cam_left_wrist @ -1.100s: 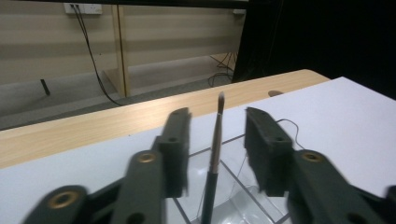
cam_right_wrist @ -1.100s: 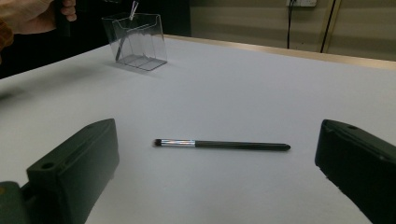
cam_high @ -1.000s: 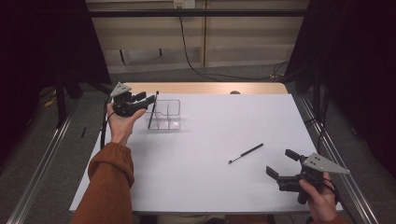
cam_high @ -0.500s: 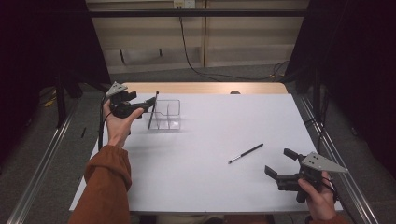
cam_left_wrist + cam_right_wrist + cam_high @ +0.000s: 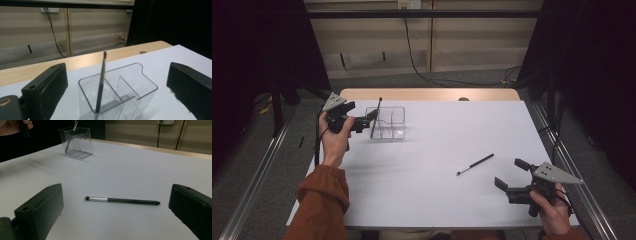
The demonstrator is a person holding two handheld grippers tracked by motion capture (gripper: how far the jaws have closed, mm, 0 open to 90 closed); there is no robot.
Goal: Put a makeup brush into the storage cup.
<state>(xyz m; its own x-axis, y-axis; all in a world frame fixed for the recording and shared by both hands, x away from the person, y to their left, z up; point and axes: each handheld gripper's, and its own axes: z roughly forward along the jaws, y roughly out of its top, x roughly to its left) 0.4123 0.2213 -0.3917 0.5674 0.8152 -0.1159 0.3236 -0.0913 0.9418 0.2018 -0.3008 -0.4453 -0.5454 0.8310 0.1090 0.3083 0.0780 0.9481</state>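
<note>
The left gripper (image 5: 373, 116), jaws just opened, stands clear of brush 1 (image 5: 101, 82) leaning in the clear organizer (image 5: 120, 92); bumping it risks tipping. The right gripper (image 5: 508, 176) gapes empty before brush 2 (image 5: 122, 200).

Readable text: none in any view.
Clear holder (image 5: 130, 85): plain walls, no label or brand.
Brush on the table (image 5: 120, 200): handle and metal band carry no legible print.
Brush in the holder (image 5: 101, 85): no marking can be made out.
Wall socket (image 5: 50, 10): blank white face.
</note>
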